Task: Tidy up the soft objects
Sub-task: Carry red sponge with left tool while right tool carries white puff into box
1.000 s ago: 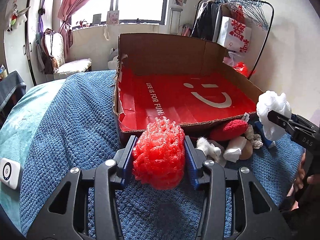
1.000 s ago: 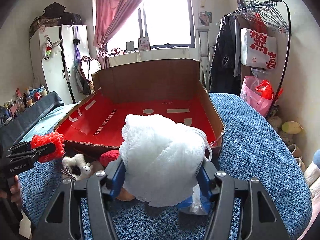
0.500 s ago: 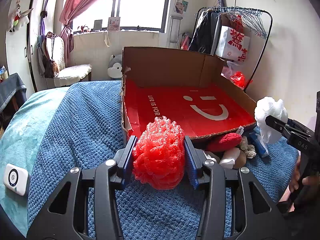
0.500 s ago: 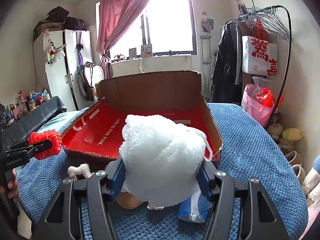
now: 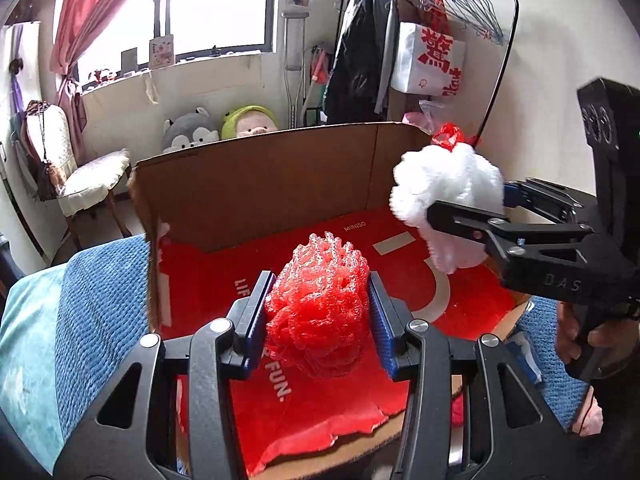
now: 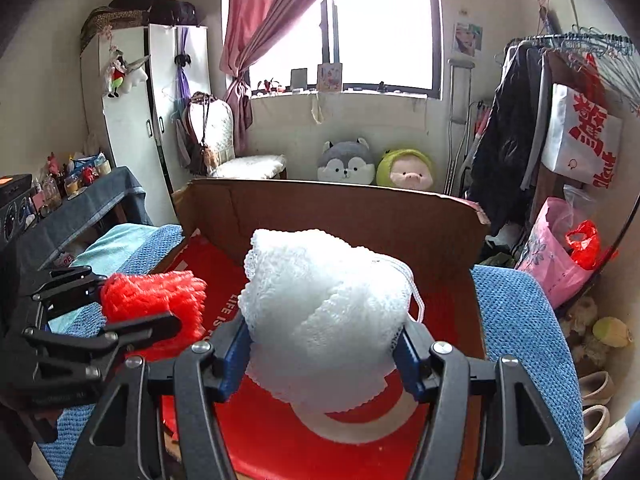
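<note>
My left gripper [image 5: 318, 312] is shut on a red mesh bath sponge [image 5: 318, 304] and holds it in the air over the red floor of an open cardboard box [image 5: 256, 184]. In the right wrist view my right gripper [image 6: 324, 344] is shut on a white mesh bath sponge [image 6: 324, 312], also above the box floor [image 6: 280, 440]. Each gripper shows in the other's view: the right gripper [image 5: 460, 216] with the white sponge [image 5: 448, 192] at the right, the left gripper [image 6: 140, 312] with the red sponge [image 6: 152, 300] at the left.
The box lies on a blue knitted blanket [image 5: 100, 300] over the bed. Behind its far wall sit two plush toys [image 6: 374, 166]. A clothes rack [image 5: 424, 40] stands at the back right, a chair [image 5: 88, 180] at the left. A hand [image 5: 584, 344] grips the right gripper's handle.
Both grippers have gone forward and up from in front of the box to over its red floor, each still clamped on its sponge. The soft toys on the blanket have dropped out of view.
</note>
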Available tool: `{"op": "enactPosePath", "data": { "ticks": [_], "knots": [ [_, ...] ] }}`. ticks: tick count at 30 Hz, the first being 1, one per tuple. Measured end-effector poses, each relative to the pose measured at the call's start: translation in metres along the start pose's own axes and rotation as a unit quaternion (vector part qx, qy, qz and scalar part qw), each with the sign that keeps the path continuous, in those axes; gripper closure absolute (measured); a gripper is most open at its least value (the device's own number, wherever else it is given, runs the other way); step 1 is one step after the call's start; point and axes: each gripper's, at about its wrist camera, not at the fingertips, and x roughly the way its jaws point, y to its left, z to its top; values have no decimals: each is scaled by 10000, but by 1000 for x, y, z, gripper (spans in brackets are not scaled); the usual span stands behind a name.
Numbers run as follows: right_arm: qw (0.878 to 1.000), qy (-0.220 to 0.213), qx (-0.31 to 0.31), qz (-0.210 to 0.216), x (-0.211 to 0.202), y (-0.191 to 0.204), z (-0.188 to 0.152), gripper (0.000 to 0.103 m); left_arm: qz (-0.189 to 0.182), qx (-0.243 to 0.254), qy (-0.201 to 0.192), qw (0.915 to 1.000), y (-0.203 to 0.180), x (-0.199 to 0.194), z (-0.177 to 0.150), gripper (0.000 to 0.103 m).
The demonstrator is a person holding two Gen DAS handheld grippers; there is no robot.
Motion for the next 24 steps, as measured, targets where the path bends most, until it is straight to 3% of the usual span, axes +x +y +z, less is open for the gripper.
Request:
{"op": "enactPosePath", "data": {
  "ticks": [6, 12, 18, 24],
  "knots": [
    [9974, 692, 178, -2, 68, -18, 22, 39, -63, 58, 577, 9983, 3, 64, 27, 60],
    [9920, 1180, 453, -11, 112, -35, 22, 39, -46, -72, 1034, 9946, 14, 116, 36, 60],
    [9873, 1492, 544, 6, 134, -41, 22, 39, 128, 170, 1144, 9932, 8, 138, 39, 60],
    [9843, 1695, 483, -8, 144, -38, 14, 37, 92, 85, 1208, 9926, 12, 143, 32, 58]
  ]
}}
